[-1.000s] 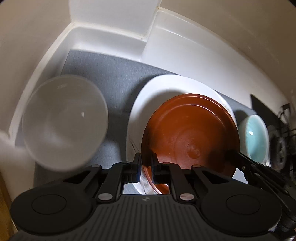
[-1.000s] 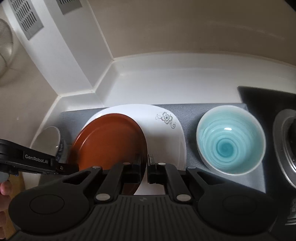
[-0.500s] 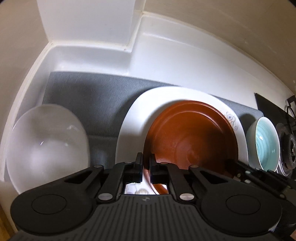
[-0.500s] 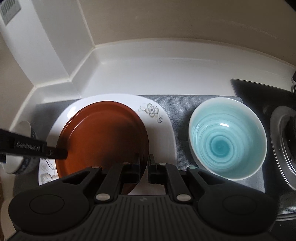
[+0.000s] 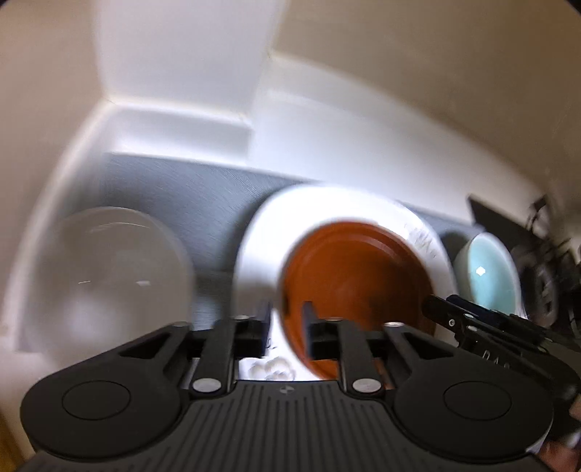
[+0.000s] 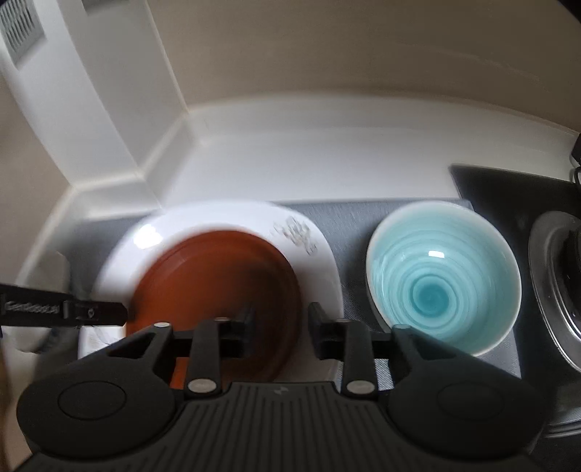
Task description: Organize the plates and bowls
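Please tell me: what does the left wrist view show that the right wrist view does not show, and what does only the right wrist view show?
Only the left wrist view shows the inside of the clear bowl on the left part of the grey mat.

Only the right wrist view shows the rings inside the turquoise bowl, the wall vent, and the round metal stove part.

Both show the brown plate on the white plate, with the left hand-held gripper and the right hand-held gripper open at opposite edges.
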`<action>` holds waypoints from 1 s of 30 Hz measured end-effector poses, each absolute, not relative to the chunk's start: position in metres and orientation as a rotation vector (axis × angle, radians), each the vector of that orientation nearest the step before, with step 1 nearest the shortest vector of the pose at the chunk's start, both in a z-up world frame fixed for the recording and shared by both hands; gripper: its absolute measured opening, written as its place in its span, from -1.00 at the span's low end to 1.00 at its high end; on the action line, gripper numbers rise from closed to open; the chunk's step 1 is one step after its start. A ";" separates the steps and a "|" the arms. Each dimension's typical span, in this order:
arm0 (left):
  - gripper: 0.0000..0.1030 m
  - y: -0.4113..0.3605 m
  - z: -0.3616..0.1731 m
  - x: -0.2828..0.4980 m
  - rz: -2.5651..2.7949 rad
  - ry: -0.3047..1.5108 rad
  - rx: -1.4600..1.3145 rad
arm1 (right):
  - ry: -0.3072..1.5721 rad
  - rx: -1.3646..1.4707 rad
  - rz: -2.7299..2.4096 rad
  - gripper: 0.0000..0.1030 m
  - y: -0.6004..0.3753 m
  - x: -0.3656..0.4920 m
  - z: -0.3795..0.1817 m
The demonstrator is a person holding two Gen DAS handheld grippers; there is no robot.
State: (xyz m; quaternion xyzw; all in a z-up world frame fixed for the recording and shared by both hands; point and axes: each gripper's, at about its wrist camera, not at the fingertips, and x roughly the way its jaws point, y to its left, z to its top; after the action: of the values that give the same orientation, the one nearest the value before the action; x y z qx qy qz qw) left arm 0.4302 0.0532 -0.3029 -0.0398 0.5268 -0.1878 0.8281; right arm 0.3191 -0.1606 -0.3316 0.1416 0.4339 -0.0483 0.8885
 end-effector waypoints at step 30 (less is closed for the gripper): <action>-0.44 0.289 -0.354 0.402 -0.287 1.082 -0.965 | 0.954 0.325 0.184 -0.13 -0.004 0.376 -0.317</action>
State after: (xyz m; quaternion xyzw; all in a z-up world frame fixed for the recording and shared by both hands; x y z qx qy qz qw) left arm 0.4024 0.2886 -0.3539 -0.4399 0.4929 -0.1307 0.7392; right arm 0.3764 -0.0044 -0.3169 0.1555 0.4564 0.0878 0.8716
